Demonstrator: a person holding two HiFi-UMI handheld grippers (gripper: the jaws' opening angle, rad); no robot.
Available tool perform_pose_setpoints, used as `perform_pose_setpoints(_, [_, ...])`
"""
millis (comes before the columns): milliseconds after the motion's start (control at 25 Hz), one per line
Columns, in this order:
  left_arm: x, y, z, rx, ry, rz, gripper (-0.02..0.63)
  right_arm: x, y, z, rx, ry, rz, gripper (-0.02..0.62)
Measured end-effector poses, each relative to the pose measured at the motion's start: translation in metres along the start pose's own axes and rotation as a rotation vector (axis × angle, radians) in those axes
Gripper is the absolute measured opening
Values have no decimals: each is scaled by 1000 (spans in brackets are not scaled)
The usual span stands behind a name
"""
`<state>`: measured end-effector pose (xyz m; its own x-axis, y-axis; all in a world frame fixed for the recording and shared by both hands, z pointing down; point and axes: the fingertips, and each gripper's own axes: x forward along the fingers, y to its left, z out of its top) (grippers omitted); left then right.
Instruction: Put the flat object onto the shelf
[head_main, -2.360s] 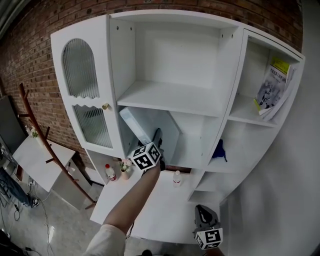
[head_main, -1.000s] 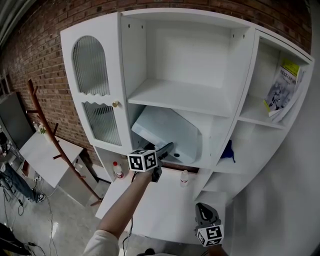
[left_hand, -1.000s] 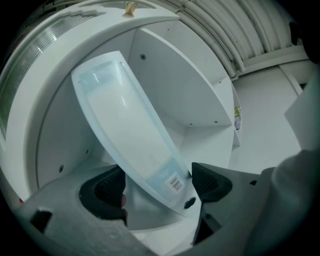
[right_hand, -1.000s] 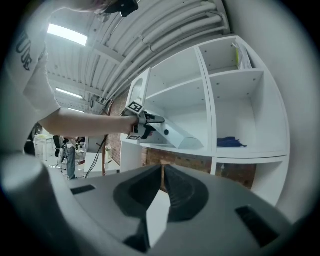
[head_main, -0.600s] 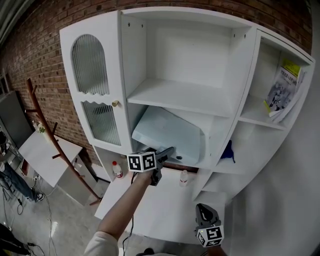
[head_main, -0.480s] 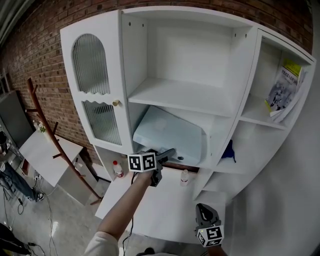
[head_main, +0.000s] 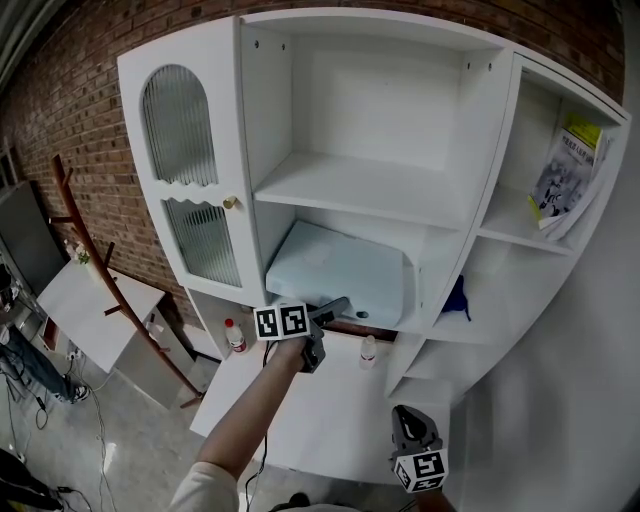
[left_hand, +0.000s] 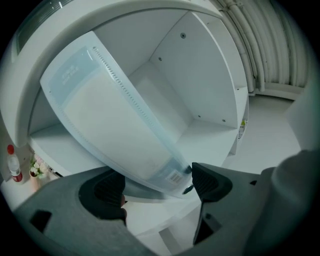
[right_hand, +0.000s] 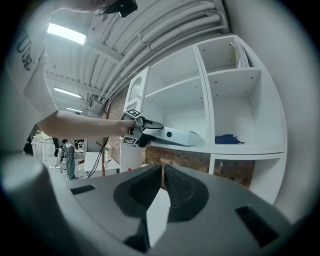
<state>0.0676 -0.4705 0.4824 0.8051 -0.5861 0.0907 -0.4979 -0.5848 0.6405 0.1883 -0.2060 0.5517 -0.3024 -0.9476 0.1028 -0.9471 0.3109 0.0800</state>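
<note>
The flat object is a pale blue translucent pouch (head_main: 335, 270). It lies nearly level in the lower middle compartment of the white cabinet, with its near edge over the shelf's front edge (head_main: 385, 325). My left gripper (head_main: 328, 312) is at that near edge. In the left gripper view the jaws stand wide apart, and the pouch (left_hand: 115, 120) has its barcoded corner between the left gripper (left_hand: 159, 187) fingers. My right gripper (head_main: 412, 430) hangs low over the counter. Its jaws are together on nothing, as the right gripper view shows (right_hand: 162, 192). That view also holds the pouch (right_hand: 177, 136), seen from the side.
A magazine (head_main: 560, 175) leans in the upper right compartment and a blue cloth (head_main: 455, 298) lies in the one below. Two small bottles (head_main: 232, 337) (head_main: 367, 350) stand on the white counter (head_main: 330, 410). A ribbed-glass door (head_main: 185, 190) is at left, a wooden rack (head_main: 100, 300) beyond.
The pouch has come down from a steep tilt to lie almost flat in the lower middle compartment. My left gripper dropped slightly with it. The right gripper has stayed put.
</note>
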Motion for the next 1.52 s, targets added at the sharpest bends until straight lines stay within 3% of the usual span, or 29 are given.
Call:
perform_pose_setpoints(480, [-3, -1, -11, -167, 95, -13, 396, -3, 3, 0, 6, -7, -8, 34])
perform_pose_setpoints(720, [-9, 2, -19, -198, 159, 7, 396, -3, 6, 0, 7, -14, -7, 34])
perform_pose_setpoints(920, [-13, -1, -30, -367, 178, -51, 394, -2, 6, -3, 13, -12, -6, 34])
perform_pose_setpoints(1080, [-15, 12, -36, -335, 163, -30, 394, -1, 11, -3, 11, -10, 4, 34])
perform_pose_setpoints(1280, [-13, 12, -35, -304, 140, -66, 396, 3, 11, -1, 2, -7, 8, 34])
perform_pose_setpoints(1520, [-27, 11, -40, -212, 128, -83, 396, 15, 16, 14, -31, -23, 24, 34])
